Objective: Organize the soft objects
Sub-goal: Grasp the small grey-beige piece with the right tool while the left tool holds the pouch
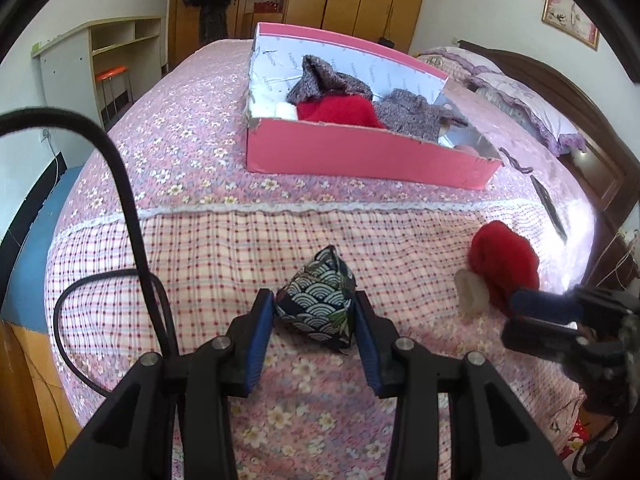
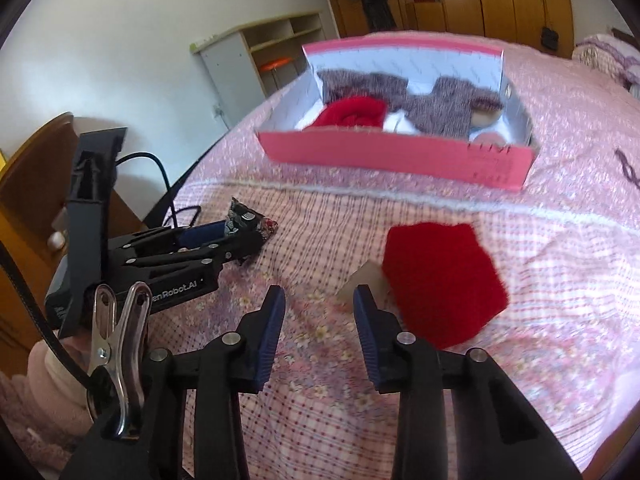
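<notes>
A dark wave-patterned fabric pouch (image 1: 318,300) lies on the bed between the blue pads of my left gripper (image 1: 314,304), which is shut on it; it also shows in the right wrist view (image 2: 244,222). A red knitted piece (image 2: 440,280) with a pale tag lies on the bed just right of my right gripper (image 2: 318,300), which is open and empty above the cover. The same red piece shows in the left wrist view (image 1: 502,264). A pink box (image 1: 360,156) further up the bed holds a red knit (image 1: 340,110) and grey knits (image 1: 324,80).
The bed has a pink floral and checked cover (image 1: 224,240). Pillows (image 1: 520,100) and a dark headboard lie at the right. A black cable (image 1: 128,208) runs at the left. A white shelf with an orange stool (image 1: 112,76) and wooden wardrobes stand beyond the bed.
</notes>
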`<state>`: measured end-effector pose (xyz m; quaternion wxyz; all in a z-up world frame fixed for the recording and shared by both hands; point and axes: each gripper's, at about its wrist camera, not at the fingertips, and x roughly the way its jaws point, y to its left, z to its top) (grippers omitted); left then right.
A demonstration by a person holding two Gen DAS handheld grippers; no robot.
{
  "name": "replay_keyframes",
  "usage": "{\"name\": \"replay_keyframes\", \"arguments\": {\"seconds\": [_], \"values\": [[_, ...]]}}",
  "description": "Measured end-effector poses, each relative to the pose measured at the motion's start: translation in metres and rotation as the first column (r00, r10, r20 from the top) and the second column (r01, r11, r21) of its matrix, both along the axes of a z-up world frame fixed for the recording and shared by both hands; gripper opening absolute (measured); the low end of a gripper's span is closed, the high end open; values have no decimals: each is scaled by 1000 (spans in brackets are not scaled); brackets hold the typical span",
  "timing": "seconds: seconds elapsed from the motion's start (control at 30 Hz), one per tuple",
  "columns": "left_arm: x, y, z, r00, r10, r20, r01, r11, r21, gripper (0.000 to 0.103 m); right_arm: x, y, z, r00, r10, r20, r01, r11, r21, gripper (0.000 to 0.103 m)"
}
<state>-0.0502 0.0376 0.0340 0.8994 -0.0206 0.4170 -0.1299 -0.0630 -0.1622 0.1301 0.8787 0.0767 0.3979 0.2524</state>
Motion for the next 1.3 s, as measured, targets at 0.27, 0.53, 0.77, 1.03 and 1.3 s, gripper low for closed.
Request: {"name": "replay_keyframes", "arguments": {"seconds": [0.27, 0.53, 0.77, 1.03, 1.3], "values": [[-7, 6, -4, 1000, -2, 8, 2, 1000, -13, 41, 15, 4, -19, 991, -119, -59, 113, 989, -95, 37], [-7, 8, -6, 1000, -5, 5, 5, 1000, -28, 42, 33, 11, -29, 982, -163, -97, 154, 983, -97, 37], [-8, 7, -6, 1000, -5, 9, 5, 1000, -24, 41, 37, 8, -38, 981, -168, -98, 159, 983, -90, 25], [-8, 6, -4, 1000, -4, 12, 4, 1000, -23, 41, 28, 9, -30, 987, -154, -47, 149, 985, -89, 18], [-11, 4, 1, 1000, -2, 17, 2, 1000, -29, 41, 15, 10, -21, 992, -127, -6, 126, 990, -64, 11]]}}
